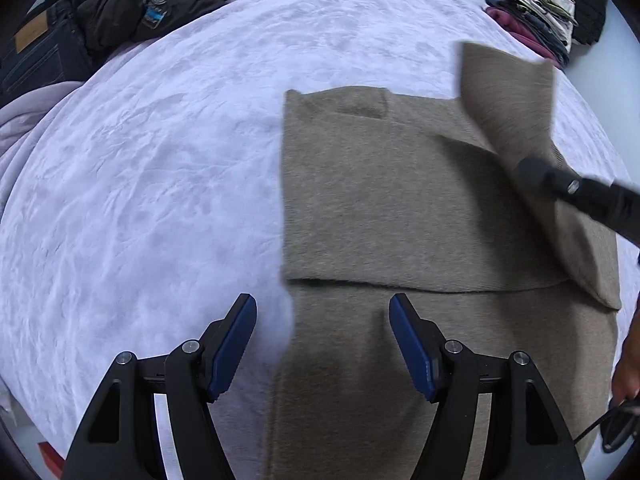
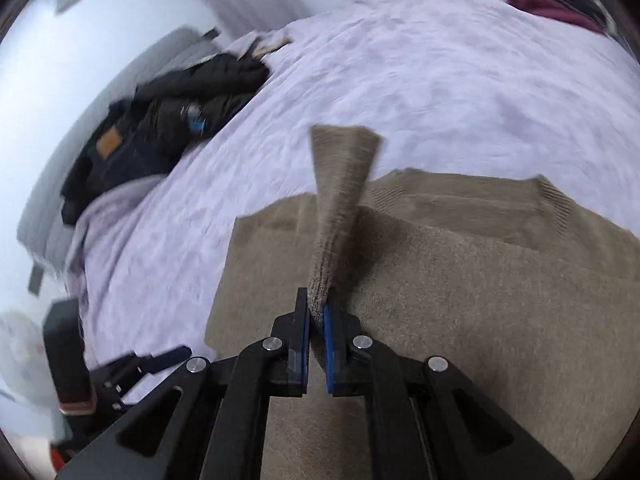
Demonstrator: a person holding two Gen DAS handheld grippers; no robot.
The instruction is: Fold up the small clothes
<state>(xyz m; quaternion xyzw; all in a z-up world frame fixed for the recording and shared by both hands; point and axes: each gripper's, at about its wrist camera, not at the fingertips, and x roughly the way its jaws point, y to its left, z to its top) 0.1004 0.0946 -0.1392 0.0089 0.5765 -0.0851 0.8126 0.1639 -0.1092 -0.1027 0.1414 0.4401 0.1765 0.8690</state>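
The left gripper (image 1: 323, 316) is held pointing steeply downward, its jaws spread wide with nothing clamped. The right gripper (image 2: 316, 308) is angled down, its jaws pinched tight on a fold of the brown sweater (image 2: 460, 300).

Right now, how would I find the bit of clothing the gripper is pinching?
Look at the big lilac bed. On its near side lies a flat brown sweater. One strip of it, the sleeve, is lifted off the rest, with the right gripper shut on it; everything else brown lies flat.
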